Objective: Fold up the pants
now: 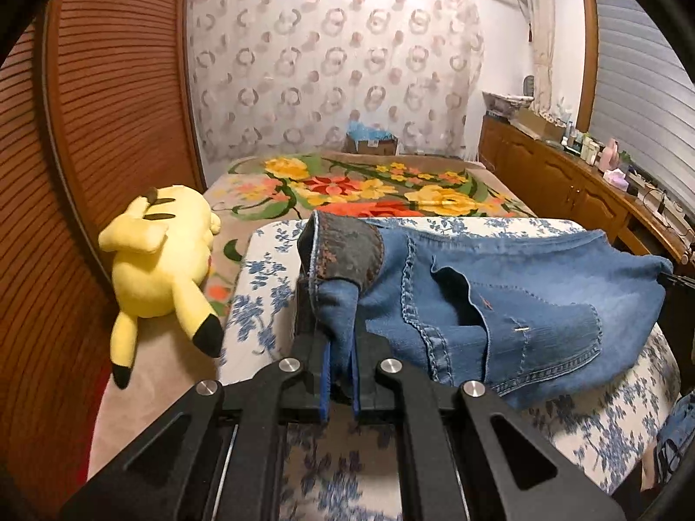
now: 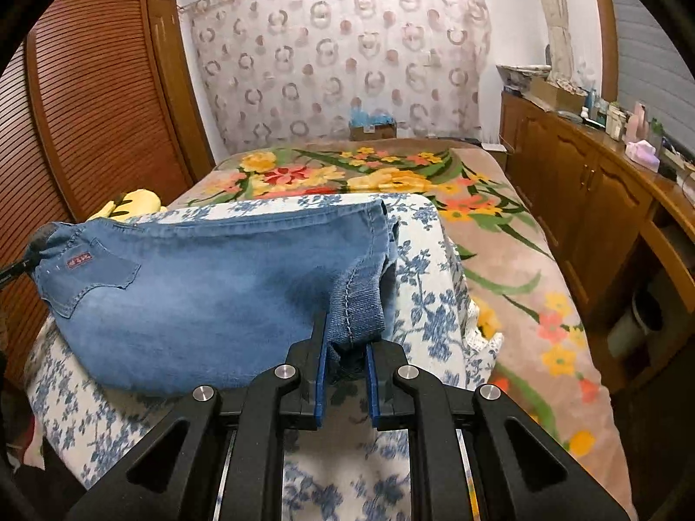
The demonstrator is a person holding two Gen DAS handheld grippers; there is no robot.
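Left wrist view
Left gripper (image 1: 336, 334): jaws clamped on a bunched corner of the pants, denim squeezed between the blue pads.
Pants (image 1: 499, 295): blue jeans, raised at that corner and spread toward 3 o'clock over the blue-flowered white cloth (image 1: 269, 269); back pocket toward 4 o'clock, dark waistband lining turned out at 12 o'clock above the fingers.
Far edge of pants: at 3 o'clock it meets a black part at the frame's edge; too little shows to say what it is.
Plush toy (image 1: 160, 269): yellow, lying at 9 o'clock on the bed, just beside the cloth.
Floral blanket (image 1: 369, 186): at 12 o'clock, beyond the cloth.

Right wrist view
Right gripper (image 2: 345, 347): closed on a seamed fold of the pants between its pads.
Pants (image 2: 208, 286): stretched from the fingers toward 9 o'clock, where a black finger tip holds the other corner; pocket with red tag at 9 o'clock.
Wooden cabinet (image 2: 586, 199): at 3 o'clock, alongside the bed.
Slatted wardrobe (image 2: 95, 87): at 10 o'clock.
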